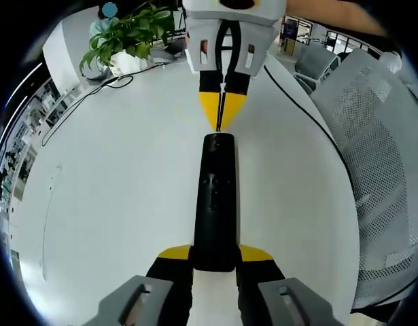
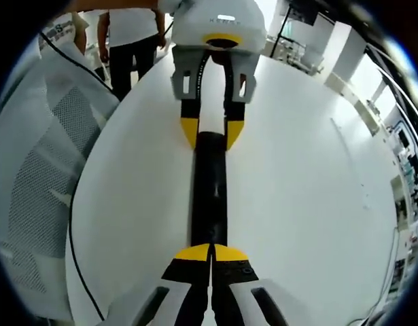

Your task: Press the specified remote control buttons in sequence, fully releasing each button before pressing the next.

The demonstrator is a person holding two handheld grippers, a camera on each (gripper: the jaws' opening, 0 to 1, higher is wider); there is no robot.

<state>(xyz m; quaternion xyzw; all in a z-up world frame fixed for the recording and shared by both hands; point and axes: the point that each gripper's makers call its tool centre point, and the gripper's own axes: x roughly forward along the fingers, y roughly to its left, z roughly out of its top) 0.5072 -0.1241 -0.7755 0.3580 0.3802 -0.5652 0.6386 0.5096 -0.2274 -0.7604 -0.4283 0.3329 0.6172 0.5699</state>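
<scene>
On the white table (image 1: 113,204), left gripper (image 1: 215,255) clamps a long black remote control (image 1: 217,204); right gripper (image 2: 211,252), jaws closed, touches its far end.

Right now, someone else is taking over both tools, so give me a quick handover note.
Left tool: clamped on the near end of the black remote control, holding it steady on the white table.
Right tool: jaws shut together, yellow tips at the remote's other end, at or just off its top face; contact cannot be confirmed.
Done: remote gripped and lined up between both tools.
Left: which buttons have been pressed cannot be told. Carry on the sequence, lifting fully off between presses.
Nearby: a black cable, a potted plant and a mesh chair.
</scene>
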